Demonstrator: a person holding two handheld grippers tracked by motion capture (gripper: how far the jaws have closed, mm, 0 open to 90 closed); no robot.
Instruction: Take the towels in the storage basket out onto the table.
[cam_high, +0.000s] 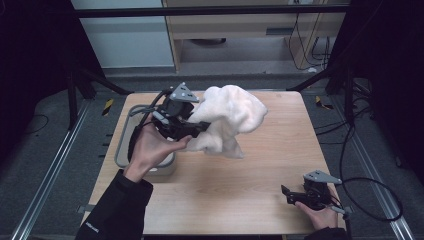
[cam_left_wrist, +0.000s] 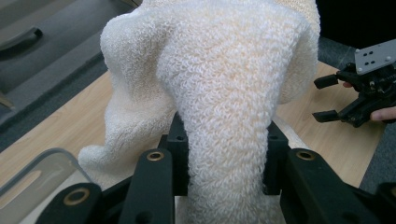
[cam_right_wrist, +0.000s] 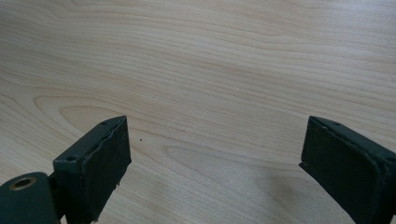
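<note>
A fluffy cream towel (cam_high: 227, 117) hangs bunched above the middle of the wooden table (cam_high: 250, 180), its lower end touching the top. My left gripper (cam_high: 196, 129) is shut on a thick fold of that towel (cam_left_wrist: 229, 140), and its black jaws press the cloth from both sides in the left gripper view. My right gripper (cam_high: 289, 195) rests near the table's front right corner, held by a hand. Its jaws stand wide apart over bare wood (cam_right_wrist: 215, 116) with nothing between them. That right gripper (cam_left_wrist: 327, 98) also appears at the right of the left gripper view.
A grey plastic bin (cam_high: 131, 150) sits at the table's left edge, just under my left hand; its clear rim (cam_left_wrist: 46, 163) shows low in the left gripper view. Metal rails and cables run along the floor on both sides. A cabinet stands beyond the far edge.
</note>
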